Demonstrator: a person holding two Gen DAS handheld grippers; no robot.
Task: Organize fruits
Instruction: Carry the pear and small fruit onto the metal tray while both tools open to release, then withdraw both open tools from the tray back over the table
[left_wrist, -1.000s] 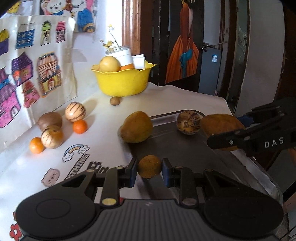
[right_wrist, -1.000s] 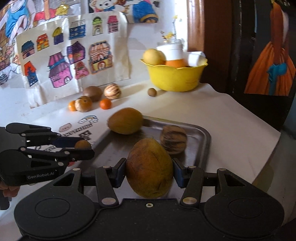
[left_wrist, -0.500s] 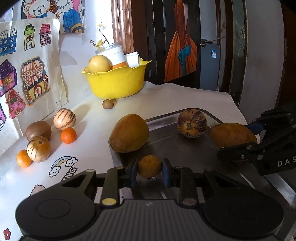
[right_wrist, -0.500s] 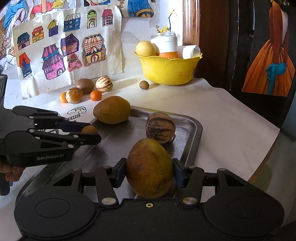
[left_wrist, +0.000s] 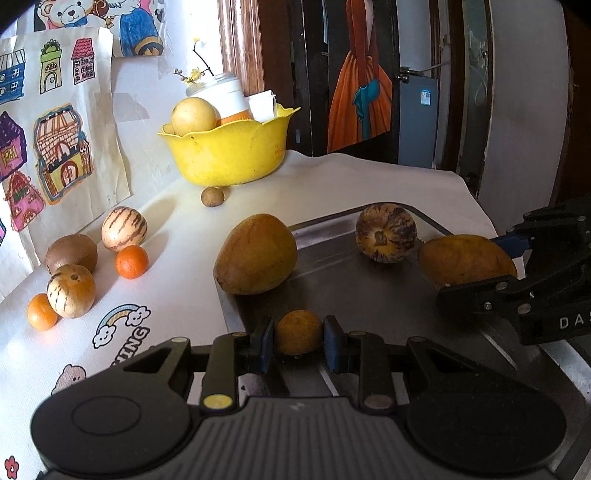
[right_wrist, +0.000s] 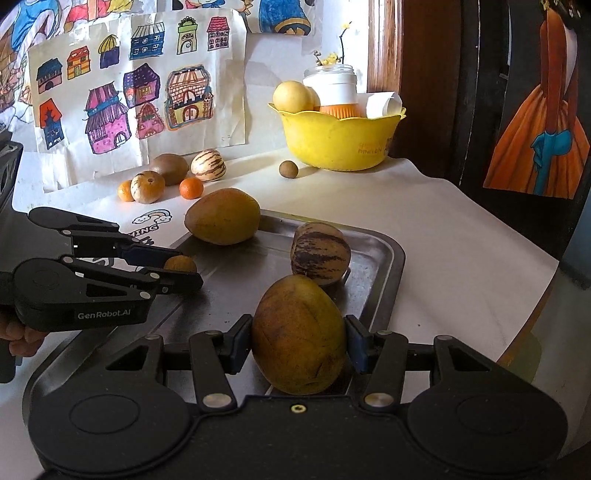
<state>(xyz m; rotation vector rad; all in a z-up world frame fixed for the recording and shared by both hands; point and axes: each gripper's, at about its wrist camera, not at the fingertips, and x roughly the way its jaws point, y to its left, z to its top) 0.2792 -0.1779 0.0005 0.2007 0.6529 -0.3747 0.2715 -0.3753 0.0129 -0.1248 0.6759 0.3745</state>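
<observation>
With a purple-striped round melon (right_wrist: 320, 254) already lying in the shallow metal tray (right_wrist: 388, 266), the left gripper (left_wrist: 298, 334) clamps a small round brownish-orange fruit (left_wrist: 298, 331) and the right gripper (right_wrist: 298, 336) a large yellow-brown mango (right_wrist: 298, 336) just above that tray – while a second mango (right_wrist: 222, 216) sits at its edge and several small fruits (right_wrist: 147, 186) wait on the white-covered table (right_wrist: 424, 206) – so the sorting looks roughly half done.

Bright daylight, soft shadows, sharp pics, fisheye-warped, dark corners.

The person's hand (right_wrist: 22, 334) is cut off by the left edge of the right wrist view. The lettering on the yellow bowl (right_wrist: 338, 138) is too small to read. The tray's (left_wrist: 569, 365) right rim lies behind the right gripper (left_wrist: 476, 273) in the left wrist view.
</observation>
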